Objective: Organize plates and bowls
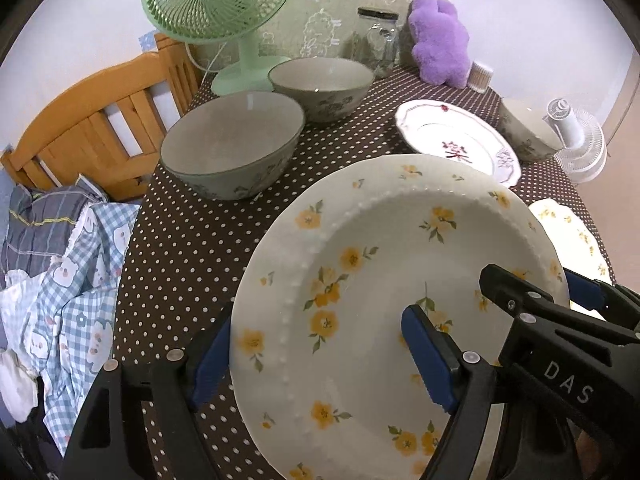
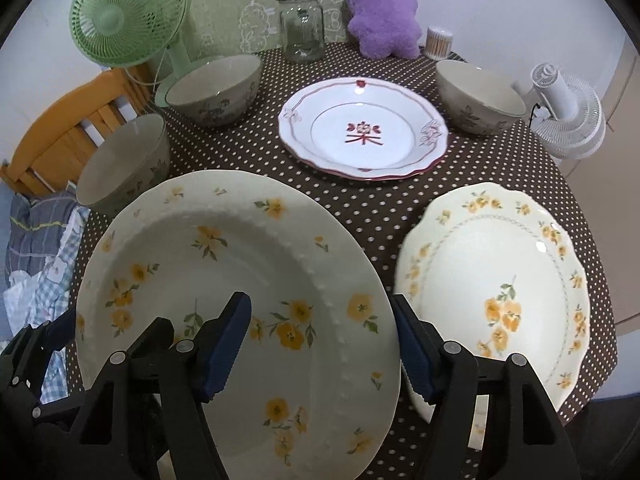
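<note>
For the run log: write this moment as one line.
stage: lifting beaded plate | left hand-held gripper: on its left rim | right hand-held gripper: on its right rim | scalloped plate: on table

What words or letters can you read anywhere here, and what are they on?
"DAS": white letters on the black body of the right gripper, seen from the left wrist view.
"楽": a red character in the middle of the red-rimmed white plate.
No other writing shows.

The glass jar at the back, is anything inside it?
Looks empty: the glass jar is see-through, and only the wall pattern shows through it. Its dark lid is on.
</note>
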`<move>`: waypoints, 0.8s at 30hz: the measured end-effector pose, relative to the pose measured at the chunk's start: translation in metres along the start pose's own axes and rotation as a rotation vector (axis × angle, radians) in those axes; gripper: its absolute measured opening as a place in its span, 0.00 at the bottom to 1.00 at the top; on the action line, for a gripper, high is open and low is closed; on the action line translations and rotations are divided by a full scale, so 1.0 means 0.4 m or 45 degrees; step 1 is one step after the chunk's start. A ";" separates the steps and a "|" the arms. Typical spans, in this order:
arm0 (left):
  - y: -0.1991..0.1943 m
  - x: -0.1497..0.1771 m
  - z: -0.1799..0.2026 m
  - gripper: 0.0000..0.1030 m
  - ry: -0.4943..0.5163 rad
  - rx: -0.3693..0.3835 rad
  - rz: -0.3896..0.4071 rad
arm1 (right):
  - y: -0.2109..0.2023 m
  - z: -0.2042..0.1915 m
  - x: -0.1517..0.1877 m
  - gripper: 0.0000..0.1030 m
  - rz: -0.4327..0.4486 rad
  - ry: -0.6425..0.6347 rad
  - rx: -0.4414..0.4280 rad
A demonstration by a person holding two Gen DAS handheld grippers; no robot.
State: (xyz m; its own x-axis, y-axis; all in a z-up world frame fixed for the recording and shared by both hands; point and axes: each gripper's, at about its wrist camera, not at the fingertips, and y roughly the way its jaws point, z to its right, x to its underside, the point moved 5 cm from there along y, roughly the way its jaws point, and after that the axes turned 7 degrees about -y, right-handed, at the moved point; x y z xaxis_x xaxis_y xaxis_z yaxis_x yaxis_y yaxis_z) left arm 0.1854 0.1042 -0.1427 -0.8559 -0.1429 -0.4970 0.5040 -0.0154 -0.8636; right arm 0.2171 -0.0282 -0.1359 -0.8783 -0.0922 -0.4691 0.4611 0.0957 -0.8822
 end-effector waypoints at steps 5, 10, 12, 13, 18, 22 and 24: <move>-0.025 0.008 0.059 0.79 0.004 0.001 0.020 | -0.033 0.049 0.007 0.70 0.022 -0.001 -0.003; -0.042 0.015 0.130 0.79 0.008 0.010 0.034 | -0.059 0.110 0.014 0.69 0.036 0.007 0.004; -0.046 0.020 0.155 0.79 0.007 0.020 0.036 | -0.069 0.138 0.018 0.69 0.040 0.007 0.012; -0.048 0.023 0.168 0.79 0.008 0.024 0.037 | -0.073 0.149 0.020 0.69 0.042 0.008 0.015; -0.049 0.037 0.233 0.78 0.018 0.042 0.029 | -0.085 0.217 0.032 0.69 0.040 0.021 0.037; -0.044 0.046 0.284 0.78 0.028 0.052 0.016 | -0.087 0.270 0.043 0.69 0.029 0.037 0.049; -0.037 0.052 0.305 0.78 0.034 0.057 0.009 | -0.086 0.296 0.047 0.69 0.022 0.045 0.054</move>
State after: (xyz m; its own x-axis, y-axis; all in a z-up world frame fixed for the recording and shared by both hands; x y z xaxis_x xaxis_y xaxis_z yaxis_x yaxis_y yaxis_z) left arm 0.1742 -0.0192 -0.1297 -0.8549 -0.1167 -0.5055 0.5141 -0.0587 -0.8557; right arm 0.1994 -0.1505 -0.1194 -0.8738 -0.0555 -0.4831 0.4805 0.0546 -0.8753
